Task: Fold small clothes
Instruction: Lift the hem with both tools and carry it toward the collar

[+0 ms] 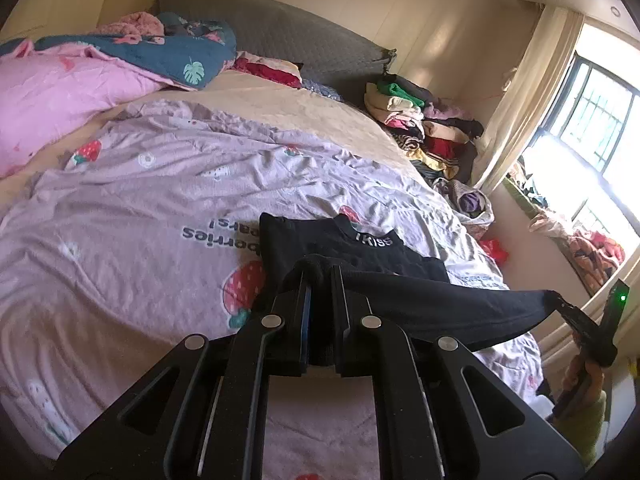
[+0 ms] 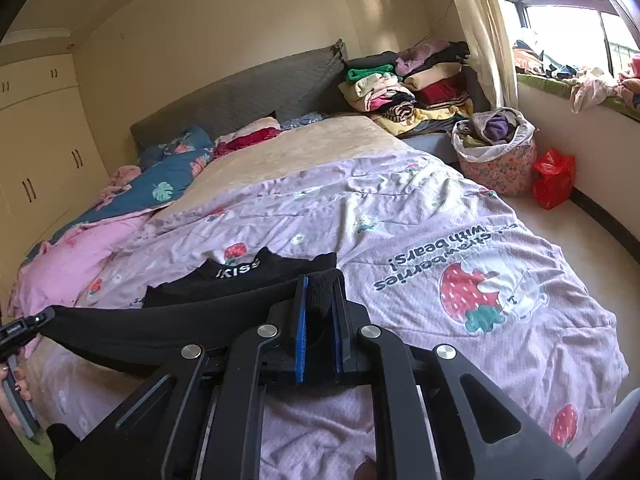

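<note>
Lilac cotton printed with strawberries covered most of both views: a quilt (image 1: pixel 168 200) (image 2: pixel 400 216) spread across the bed, filling the centre and lower half of each frame. Behind it, along the upper middle, ran a grey padded headboard (image 1: pixel 280 32) (image 2: pixel 248 88). A pink duvet (image 1: pixel 52 92) (image 2: pixel 80 248) lay bunched at the left of both frames, with a teal floral blanket (image 1: pixel 176 52) (image 2: pixel 168 176) heaped just above it. A stack of mixed clothes (image 1: pixel 424 128) (image 2: pixel 416 92) sat at the right end of the headboard, in the upper right, and in the right wrist view a floral basket (image 2: pixel 500 160) stood below the stack with a red bag (image 2: pixel 554 178) just beside it.

In the lower centre of both frames was the black garment (image 1: pixel 360 252) (image 2: pixel 248 280), its far part lying flat on the quilt with white lettering at the collar. Its near edge was lifted off the bed and drawn taut between the two tools. The left gripper (image 1: pixel 320 272) (image 2: pixel 24 328) was pinched on one corner of that edge, fabric bunched between its jaws. The right gripper (image 2: pixel 320 284) (image 1: pixel 568 312) clamped the opposite corner, cloth wedged between its blue pads (image 2: pixel 300 320).
</note>
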A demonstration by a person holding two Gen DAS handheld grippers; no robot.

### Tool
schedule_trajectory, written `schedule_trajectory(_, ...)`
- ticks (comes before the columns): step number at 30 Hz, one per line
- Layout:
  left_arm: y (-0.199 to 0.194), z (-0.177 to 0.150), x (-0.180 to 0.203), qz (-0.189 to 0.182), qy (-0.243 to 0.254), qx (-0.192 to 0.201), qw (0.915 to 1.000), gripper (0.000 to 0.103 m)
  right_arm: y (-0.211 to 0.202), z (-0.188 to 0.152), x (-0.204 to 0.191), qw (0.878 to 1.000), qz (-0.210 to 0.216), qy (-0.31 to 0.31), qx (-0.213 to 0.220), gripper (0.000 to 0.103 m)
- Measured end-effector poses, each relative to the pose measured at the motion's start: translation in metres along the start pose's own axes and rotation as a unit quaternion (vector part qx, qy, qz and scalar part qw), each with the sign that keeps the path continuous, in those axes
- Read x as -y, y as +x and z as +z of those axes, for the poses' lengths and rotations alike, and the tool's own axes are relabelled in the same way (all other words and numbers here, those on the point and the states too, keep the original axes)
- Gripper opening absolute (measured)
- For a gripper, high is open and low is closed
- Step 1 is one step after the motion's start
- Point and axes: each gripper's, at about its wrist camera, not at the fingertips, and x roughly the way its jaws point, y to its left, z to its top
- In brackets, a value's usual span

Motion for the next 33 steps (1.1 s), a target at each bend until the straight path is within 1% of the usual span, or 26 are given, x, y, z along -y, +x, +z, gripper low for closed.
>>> schedule_trajectory(11,0.027,0.014,-0.001,0.02,0.012,0.001,0.9997,0.002,0.029,0.007,-0.006,1.0,-0.026,-0.01,0.001,0.009)
schedule_trajectory(16,0.041,0.017,-0.007,0.022,0.003,-0.005,0.9997,0.002,0.045,0.008,-0.008,0.999,-0.036,-0.012,0.001,0.009)
schedule_trajectory(33,0.082,0.022,-0.023,0.048,-0.001,-0.023,0.9986,0.003,0.095,0.005,-0.012,0.998,-0.063,-0.023,-0.014,0.009)
